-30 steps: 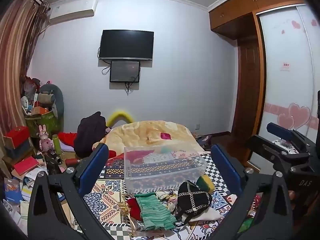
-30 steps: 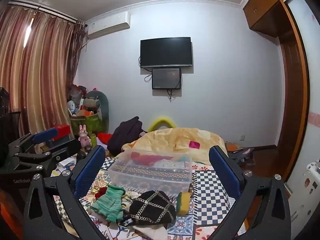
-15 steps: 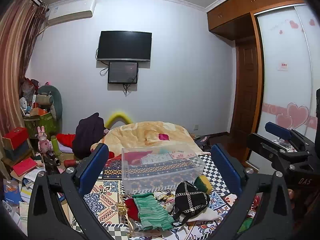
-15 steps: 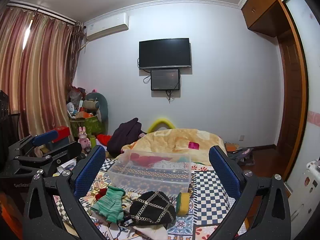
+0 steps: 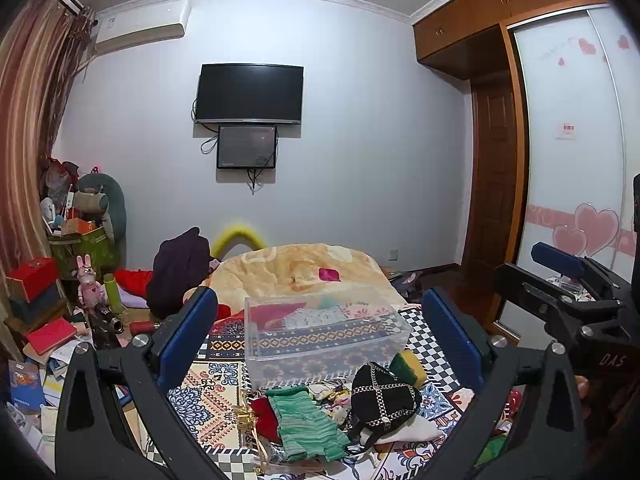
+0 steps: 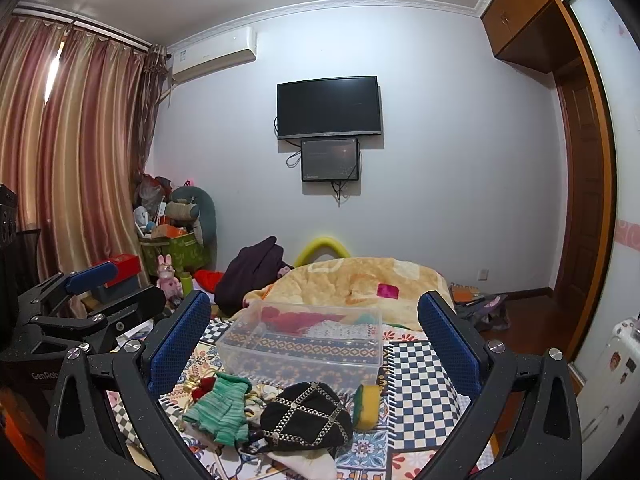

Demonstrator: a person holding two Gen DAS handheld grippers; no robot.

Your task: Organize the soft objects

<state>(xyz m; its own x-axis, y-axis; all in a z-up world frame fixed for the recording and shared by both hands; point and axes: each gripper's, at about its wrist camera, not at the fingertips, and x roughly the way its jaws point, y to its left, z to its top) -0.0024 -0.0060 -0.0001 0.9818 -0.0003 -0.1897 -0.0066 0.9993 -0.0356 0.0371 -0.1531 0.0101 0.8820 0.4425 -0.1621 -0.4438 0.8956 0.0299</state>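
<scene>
A heap of soft things lies on the patterned bed cover: a green knitted glove (image 5: 306, 422) (image 6: 220, 404), a black cap with chain trim (image 5: 380, 398) (image 6: 308, 416), a yellow-green sponge (image 5: 408, 364) (image 6: 368, 400), a red piece (image 5: 266, 416) and white cloth. Behind them stands an empty clear plastic box (image 5: 324, 332) (image 6: 304, 344). My left gripper (image 5: 320, 336) is open and empty, held above the heap. My right gripper (image 6: 316, 336) is open and empty, also above it. Each gripper shows at the edge of the other's view.
A yellow blanket (image 5: 296, 268) covers the far bed. A dark garment (image 5: 180, 268) lies at its left. Books, a pink rabbit toy (image 5: 90, 282) and boxes crowd the left floor. A wardrobe (image 5: 568, 160) and door stand on the right.
Both views have shifted only slightly; the grippers stay open and nothing on the bed has moved.
</scene>
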